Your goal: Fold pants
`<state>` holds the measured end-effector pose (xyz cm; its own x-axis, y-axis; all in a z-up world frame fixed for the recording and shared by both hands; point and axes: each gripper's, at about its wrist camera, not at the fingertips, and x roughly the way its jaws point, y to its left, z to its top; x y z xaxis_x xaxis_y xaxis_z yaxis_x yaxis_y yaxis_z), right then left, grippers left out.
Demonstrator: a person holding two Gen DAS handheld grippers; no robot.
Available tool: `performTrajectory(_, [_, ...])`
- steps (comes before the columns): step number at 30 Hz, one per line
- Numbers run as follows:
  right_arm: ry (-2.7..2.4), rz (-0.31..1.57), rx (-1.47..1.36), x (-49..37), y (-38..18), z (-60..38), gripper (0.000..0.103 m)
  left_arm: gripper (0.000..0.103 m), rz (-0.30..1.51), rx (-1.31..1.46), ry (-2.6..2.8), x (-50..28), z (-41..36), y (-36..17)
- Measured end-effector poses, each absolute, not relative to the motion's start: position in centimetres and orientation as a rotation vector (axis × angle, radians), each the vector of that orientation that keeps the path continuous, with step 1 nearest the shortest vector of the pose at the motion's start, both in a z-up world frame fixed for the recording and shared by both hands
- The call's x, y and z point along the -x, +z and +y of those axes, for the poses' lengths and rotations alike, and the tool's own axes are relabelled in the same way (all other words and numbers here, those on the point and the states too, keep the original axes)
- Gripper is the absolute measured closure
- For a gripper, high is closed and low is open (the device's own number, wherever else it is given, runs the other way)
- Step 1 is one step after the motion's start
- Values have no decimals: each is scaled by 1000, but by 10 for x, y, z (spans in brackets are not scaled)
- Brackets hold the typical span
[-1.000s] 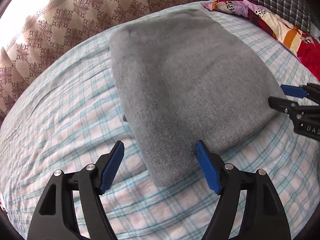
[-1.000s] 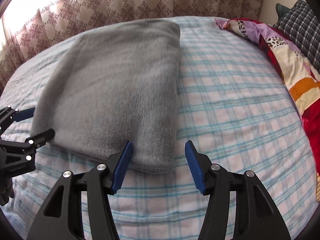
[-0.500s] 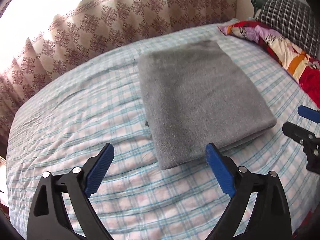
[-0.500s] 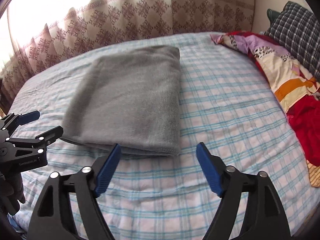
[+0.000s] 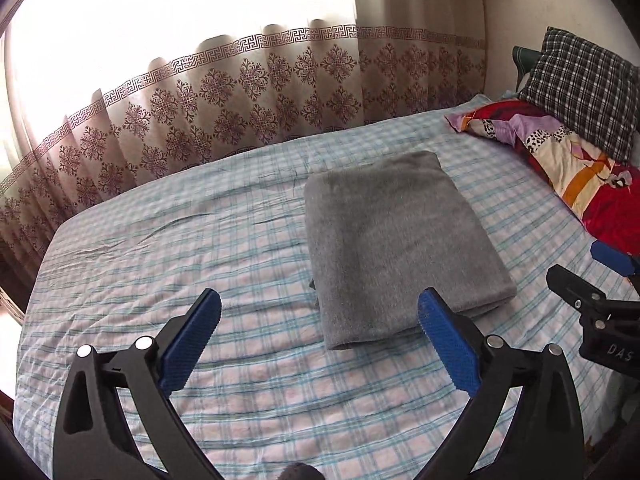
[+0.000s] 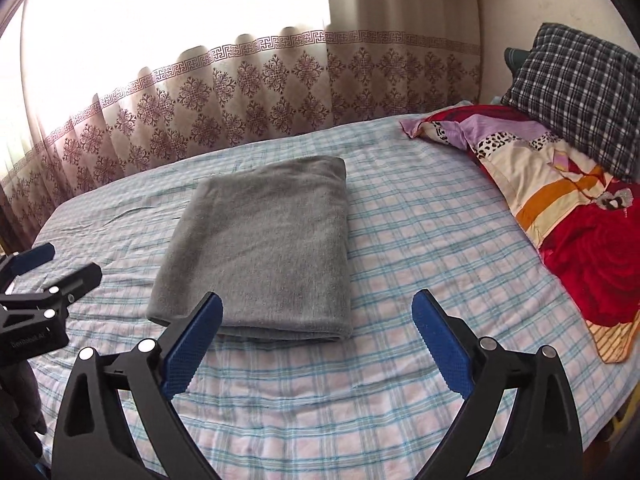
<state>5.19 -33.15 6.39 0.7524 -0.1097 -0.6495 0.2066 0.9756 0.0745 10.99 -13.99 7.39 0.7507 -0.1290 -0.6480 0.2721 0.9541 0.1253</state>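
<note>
The grey pants (image 5: 396,240) lie folded into a flat rectangle on the plaid bed sheet (image 5: 200,264). They also show in the right wrist view (image 6: 264,248). My left gripper (image 5: 320,316) is open and empty, held above the bed on the near side of the pants' front edge. My right gripper (image 6: 318,316) is open and empty, also back from the pants' near edge. Each gripper shows at the edge of the other's view: the right one (image 5: 588,276) and the left one (image 6: 52,268).
A colourful quilt (image 6: 560,200) and a checked pillow (image 6: 580,92) lie at the right end of the bed. A patterned curtain (image 5: 240,108) hangs along the far side. The bed's near edge drops off at the lower right (image 6: 600,420).
Both grippers have drawn back and up from the folded pants and opened wider. The pants lie still and look smaller in both views.
</note>
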Motion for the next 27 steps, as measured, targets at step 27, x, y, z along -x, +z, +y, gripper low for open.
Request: performTrajectory(27, [-204, 628, 30, -45, 76, -306, 5, 3, 658, -272, -119, -108, -155, 70])
